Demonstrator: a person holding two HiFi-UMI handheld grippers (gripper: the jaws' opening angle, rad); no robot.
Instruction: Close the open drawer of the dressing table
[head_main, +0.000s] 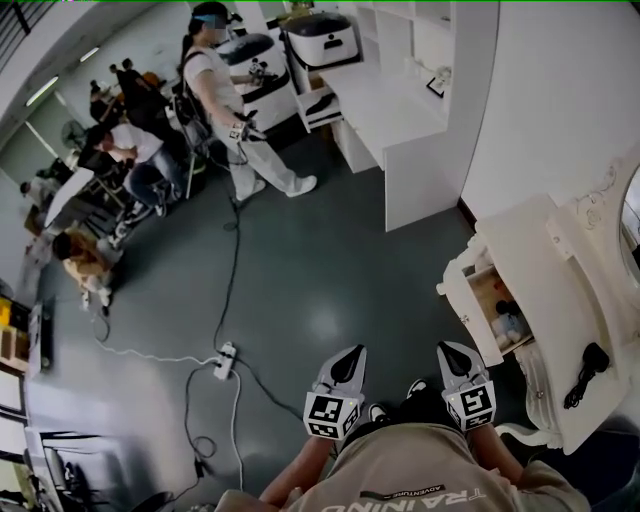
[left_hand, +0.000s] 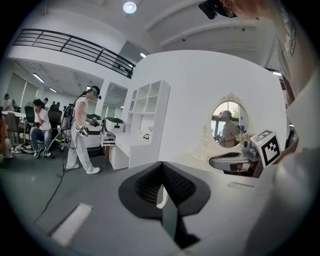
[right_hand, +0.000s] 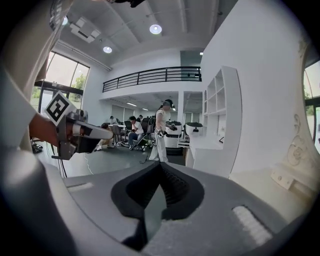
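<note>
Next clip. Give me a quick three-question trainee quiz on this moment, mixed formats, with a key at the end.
1. Fill the gap: the drawer of the dressing table stands ___.
2. The left tongs and the right tongs are both: A) shut and empty, B) wide open, C) clamped on the drawer.
3. True or false: the left tongs are nearer the drawer than the right tongs.
Key: 1 open; 2 A; 3 false.

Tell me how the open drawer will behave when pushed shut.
The drawer probably slides straight in, since it sits level in the dressing table. The small items inside may shift on a hard push. Its white front looks stiff.
</note>
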